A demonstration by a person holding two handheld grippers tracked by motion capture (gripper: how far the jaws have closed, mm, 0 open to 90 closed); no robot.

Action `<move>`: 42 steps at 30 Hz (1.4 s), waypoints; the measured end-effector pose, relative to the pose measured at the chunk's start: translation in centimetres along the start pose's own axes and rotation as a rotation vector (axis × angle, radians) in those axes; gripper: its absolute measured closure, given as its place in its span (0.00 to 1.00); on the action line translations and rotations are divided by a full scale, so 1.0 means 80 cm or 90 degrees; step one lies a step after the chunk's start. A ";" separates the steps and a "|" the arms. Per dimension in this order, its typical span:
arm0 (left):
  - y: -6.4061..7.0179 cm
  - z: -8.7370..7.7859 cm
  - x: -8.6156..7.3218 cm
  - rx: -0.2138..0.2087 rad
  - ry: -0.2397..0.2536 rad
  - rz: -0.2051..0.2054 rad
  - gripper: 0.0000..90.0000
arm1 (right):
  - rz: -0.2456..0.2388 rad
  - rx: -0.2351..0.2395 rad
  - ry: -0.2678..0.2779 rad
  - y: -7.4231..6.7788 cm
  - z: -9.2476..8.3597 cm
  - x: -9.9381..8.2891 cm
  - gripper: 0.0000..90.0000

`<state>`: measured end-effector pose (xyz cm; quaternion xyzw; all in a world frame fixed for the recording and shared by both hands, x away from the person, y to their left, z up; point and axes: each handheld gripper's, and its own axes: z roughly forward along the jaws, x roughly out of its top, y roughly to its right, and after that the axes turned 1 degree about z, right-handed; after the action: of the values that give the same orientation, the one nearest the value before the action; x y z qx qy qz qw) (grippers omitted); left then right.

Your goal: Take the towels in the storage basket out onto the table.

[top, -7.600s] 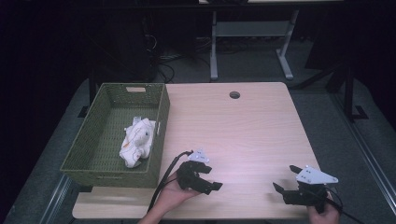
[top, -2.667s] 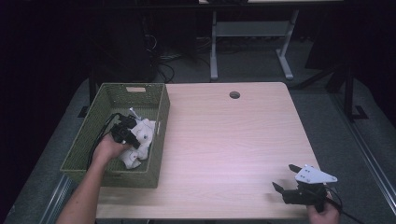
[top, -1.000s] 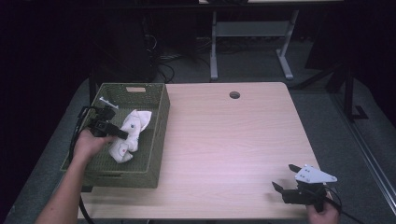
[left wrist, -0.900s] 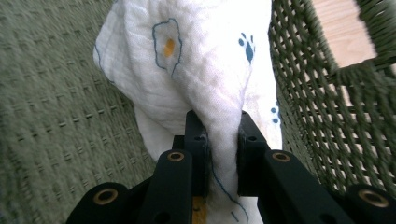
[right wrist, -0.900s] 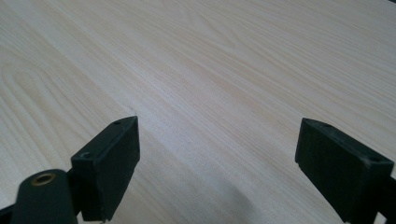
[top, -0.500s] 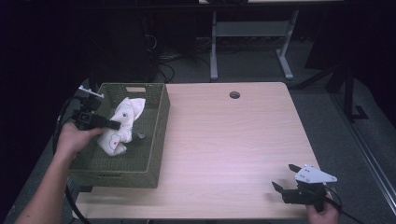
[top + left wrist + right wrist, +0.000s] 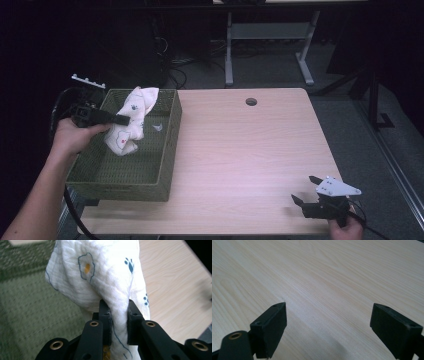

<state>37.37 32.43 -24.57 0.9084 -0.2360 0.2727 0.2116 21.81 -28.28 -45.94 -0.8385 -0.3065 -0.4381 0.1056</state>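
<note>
Currently the left gripper [image 7: 120, 119] pinches a white printed cloth [image 7: 131, 120], lifting it from the green woven basket [image 7: 167, 150]. Right gripper [image 7: 304, 195] rests wide-fingered on the counter [image 7: 250, 150] beyond the basket. Next, probably, carry the cloth clear of the basket.

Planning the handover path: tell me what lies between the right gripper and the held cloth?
High view: bare wooden table, then the green basket wall, separate right gripper from cloth.

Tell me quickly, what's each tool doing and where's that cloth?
Left tool shut on the white printed cloth, held up above the green woven basket. Right tool open, idle at the wooden table's near corner. Nothing in the way.
</note>
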 end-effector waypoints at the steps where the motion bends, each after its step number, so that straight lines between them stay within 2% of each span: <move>1: 0.004 -0.002 0.003 -0.004 0.003 0.005 0.87 | -0.001 0.000 0.000 0.000 0.000 0.000 0.15; 4: 0.013 -0.003 0.009 -0.014 0.008 0.015 0.87 | -0.002 0.000 0.001 0.000 0.000 0.000 0.15; 12: 0.041 0.005 0.028 -0.061 0.021 0.038 0.87 | -0.002 -0.001 0.002 0.000 0.000 0.000 0.15; 22: 0.070 0.012 0.048 -0.068 0.015 0.070 0.87 | -0.002 -0.001 0.003 0.001 0.000 0.000 0.15; 27: 0.078 0.017 0.055 -0.071 0.013 0.076 0.87 | -0.002 -0.001 0.003 0.001 0.000 0.000 0.15; 42: 0.111 0.053 0.080 -0.097 -0.010 0.107 0.87 | -0.001 0.001 0.006 0.001 -0.001 0.000 0.15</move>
<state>38.98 21.15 -21.73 0.8688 -0.3332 0.2632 0.2546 21.84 -28.38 -45.88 -0.8359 -0.3072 -0.4421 0.1073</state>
